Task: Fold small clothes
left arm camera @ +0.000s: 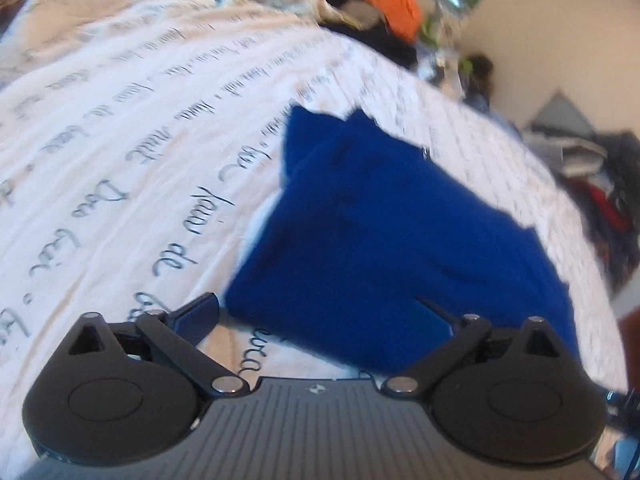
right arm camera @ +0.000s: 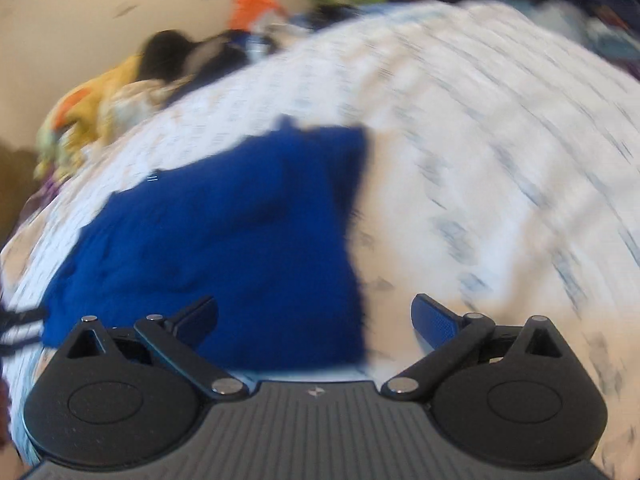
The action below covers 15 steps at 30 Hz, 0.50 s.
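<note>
So, nearest in each wrist view a small diamond-shaped logo is stamped on the ribbed grey housing; no brand name can be read. The left gripper (left arm camera: pixel 316 314) is spread wide with nothing pinched, and the right gripper (right arm camera: pixel 314 316) is spread just as wide, also holding nothing.

Just past the fingers, the blue garment (left arm camera: pixel 384 232) is laid flat on the bedsheet (left arm camera: pixel 132 128). In the left view it is spread from about 6 toward 1 o'clock, its near edge lying between the fingers. In the right view the same blue garment (right arm camera: pixel 240 240) is seen from 8 to 12 o'clock, its straight right edge running down between the fingers.

Cursive script is printed in rows across the sheet; "de" and "Dou" can roughly be made out at 8 o'clock, the rest is too blurred. Open sheet is left at 9 to 11 o'clock in the left view, 1 to 4 o'clock in the right.

Farthest out, a clothes pile (left arm camera: pixel 396 8) with something orange is heaped along the bed's far edge.
</note>
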{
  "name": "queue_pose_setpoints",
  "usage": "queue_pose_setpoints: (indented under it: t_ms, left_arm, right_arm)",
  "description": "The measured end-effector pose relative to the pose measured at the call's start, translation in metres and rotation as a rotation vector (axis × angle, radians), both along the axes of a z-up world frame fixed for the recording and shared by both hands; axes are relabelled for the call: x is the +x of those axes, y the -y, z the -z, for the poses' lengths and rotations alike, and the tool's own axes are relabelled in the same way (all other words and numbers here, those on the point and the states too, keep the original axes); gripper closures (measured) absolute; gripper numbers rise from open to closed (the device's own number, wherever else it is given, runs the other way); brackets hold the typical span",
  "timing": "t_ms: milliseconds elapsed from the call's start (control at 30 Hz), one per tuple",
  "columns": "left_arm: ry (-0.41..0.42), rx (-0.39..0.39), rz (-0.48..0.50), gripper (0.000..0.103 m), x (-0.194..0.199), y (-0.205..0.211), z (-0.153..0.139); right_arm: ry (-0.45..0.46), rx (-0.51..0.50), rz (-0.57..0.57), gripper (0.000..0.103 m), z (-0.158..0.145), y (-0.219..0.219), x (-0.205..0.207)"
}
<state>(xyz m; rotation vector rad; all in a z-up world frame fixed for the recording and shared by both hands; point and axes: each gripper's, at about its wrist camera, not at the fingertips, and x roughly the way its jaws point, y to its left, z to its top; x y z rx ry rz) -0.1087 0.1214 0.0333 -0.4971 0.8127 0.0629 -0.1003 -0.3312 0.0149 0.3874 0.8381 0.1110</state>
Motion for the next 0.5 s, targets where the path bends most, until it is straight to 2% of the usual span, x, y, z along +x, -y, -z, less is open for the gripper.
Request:
queue_pose_setpoints:
  t_ms: [100,167,200,233,267,300,333,367,433,500]
  left_arm:
    - [0.008,-0.132,-0.015,0.004,0.003,-0.005,0.000]
    - [0.017,-0.210,-0.025,0.005,0.010,-0.008,0.004]
    - [0.017,-0.226,-0.046,0.008,0.013,-0.009,0.003]
    - [0.015,-0.230,-0.064,0.020,0.017,-0.011,0.003]
    - [0.007,-0.219,-0.081,0.031,0.021,-0.012,0.002]
    - [-0.015,-0.200,-0.096,0.059,0.025,-0.012,0.002]
    - [-0.043,-0.176,-0.106,0.088,0.029,-0.014,0.003]
    - [-0.068,-0.162,-0.109,0.094,0.031,-0.017,0.004]
    - [-0.067,-0.203,-0.112,0.093,0.022,-0.027,0.001]
    - [-0.029,-0.171,-0.096,0.093,0.012,-0.027,-0.009]
  right_arm:
    - [0.005,0.142,0.016,0.000,0.002,0.012,-0.005]
    - [-0.018,0.284,-0.019,0.000,0.006,0.014,0.003]
    - [-0.024,0.343,-0.033,0.000,0.010,0.015,0.009]
    - [-0.012,0.349,-0.034,0.001,0.010,0.013,0.012]
    - [-0.005,0.327,-0.034,0.019,0.010,0.011,0.016]
    - [-0.020,0.296,-0.028,0.068,0.010,0.009,0.022]
    - [-0.066,0.277,-0.022,0.093,0.014,0.010,0.029]
    - [-0.081,0.295,-0.030,0.093,0.017,0.012,0.031]
    - [-0.050,0.279,-0.065,0.093,0.009,0.009,0.028]
    - [0.014,0.250,-0.077,0.094,-0.008,0.010,0.017]
